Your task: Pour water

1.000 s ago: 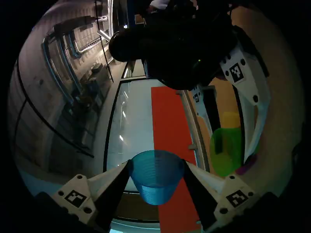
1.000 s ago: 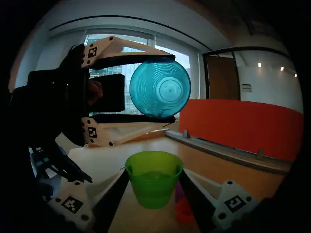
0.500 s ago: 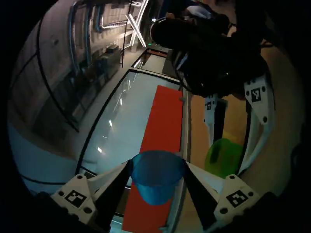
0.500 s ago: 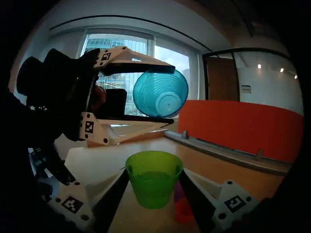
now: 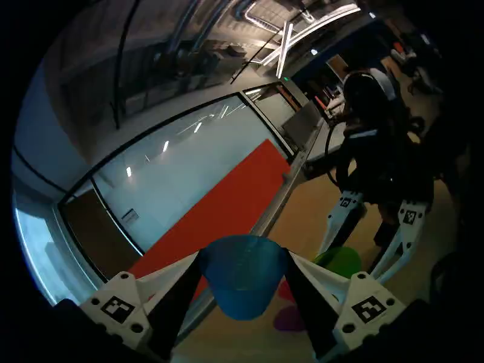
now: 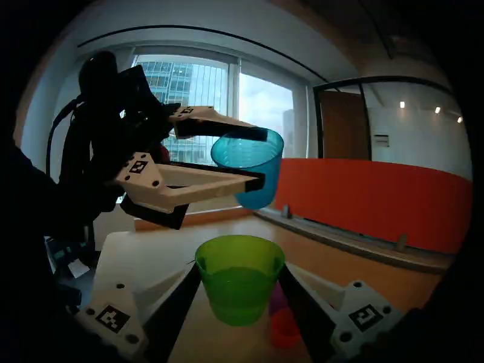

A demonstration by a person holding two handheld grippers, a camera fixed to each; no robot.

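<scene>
Between the closed fingers of the right gripper [image 6: 239, 273], over the desk [image 6: 339, 263], a green cup [image 6: 239, 296] stands upright with water roughly halfway up. Beyond and above it, clear of its rim and nearer the desk's far edge, the left gripper [image 6: 261, 157] clamps a blue cup [image 6: 249, 164], mouth up, barely tilted. By that, the pour looks finished; setting both cups down is left.

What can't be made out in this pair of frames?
- Right gripper view: the blue cup, contents unclear through its tinted wall at this low angle.
- Right gripper view: red and purple items, mostly hidden behind the green cup and a jaw; unidentifiable.
- Left gripper view: green cup largely covered by a jaw.
</scene>
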